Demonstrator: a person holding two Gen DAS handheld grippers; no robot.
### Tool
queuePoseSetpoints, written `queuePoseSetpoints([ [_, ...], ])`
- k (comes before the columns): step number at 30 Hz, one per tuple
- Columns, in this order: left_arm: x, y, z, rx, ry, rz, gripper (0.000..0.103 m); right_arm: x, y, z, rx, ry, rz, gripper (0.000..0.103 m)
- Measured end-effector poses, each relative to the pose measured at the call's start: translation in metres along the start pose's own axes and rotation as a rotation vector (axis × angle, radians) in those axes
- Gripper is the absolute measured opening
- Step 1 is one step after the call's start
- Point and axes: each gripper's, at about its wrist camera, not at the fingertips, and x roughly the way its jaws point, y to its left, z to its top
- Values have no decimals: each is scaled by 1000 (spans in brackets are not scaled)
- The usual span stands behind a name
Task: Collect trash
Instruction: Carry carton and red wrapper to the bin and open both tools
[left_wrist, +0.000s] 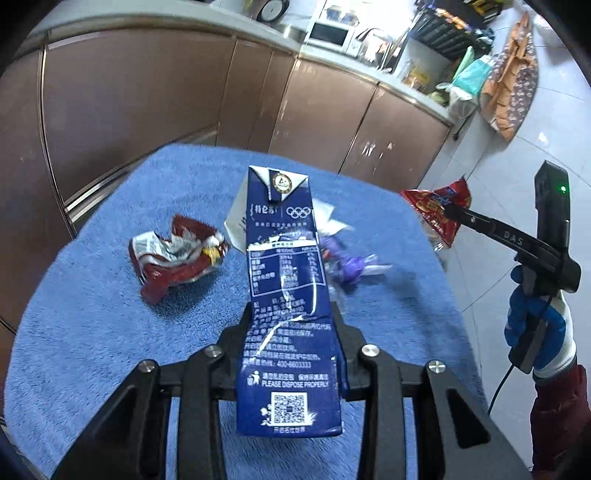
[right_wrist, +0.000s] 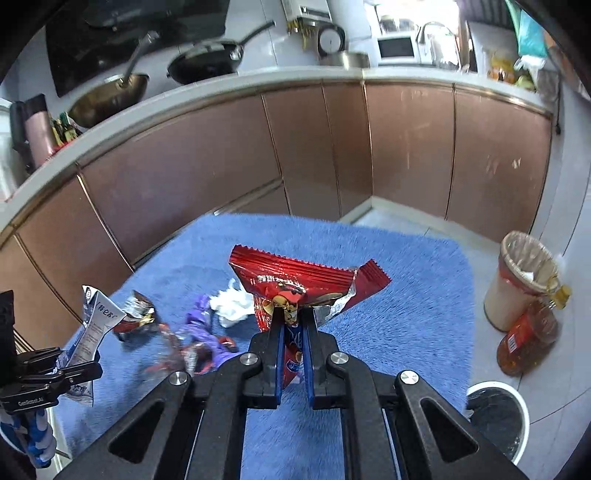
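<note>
Left wrist view: the left gripper (left_wrist: 291, 321) was clamped on a flattened blue milk carton (left_wrist: 286, 280), held above the blue towel (left_wrist: 92, 332) covering the desk. On the towel lay a crumpled dark-red wrapper (left_wrist: 177, 254) and a blurred purple wrapper (left_wrist: 351, 264), probably plastic. At right, the right gripper (left_wrist: 448, 211) pinched a red snack bag (left_wrist: 439, 210).

Right wrist view: the right gripper (right_wrist: 293, 325) was closed on the red snack bag (right_wrist: 303, 280), lifted off the towel (right_wrist: 406, 314). White crumpled tissue (right_wrist: 232, 304) lay nearby. A lined bin (right_wrist: 517, 280) stood on the floor at right, beside an oil bottle (right_wrist: 528, 336).
</note>
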Motion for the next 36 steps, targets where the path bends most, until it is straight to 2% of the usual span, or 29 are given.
queuePoseSetpoints([
  [9, -78, -34, 11, 65, -150, -33, 33, -110, 21, 4, -21, -173, -40, 8],
  [15, -105, -77, 16, 138, -204, -85, 33, -178, 22, -10, -20, -285, -86, 8],
  [21, -118, -120, 17, 195, -238, -150, 33, -222, 11, -19, 10, -352, -132, 8],
  [28, -108, -155, 26, 222, -226, -223, 33, -243, -10, -42, 60, -359, -210, 8],
  [32, -83, -186, 34, 268, -186, -256, 33, -243, -34, -53, 115, -336, -234, 8],
  [36, -40, -227, 42, 329, -113, -302, 33, -237, -64, -62, 176, -309, -265, 8],
])
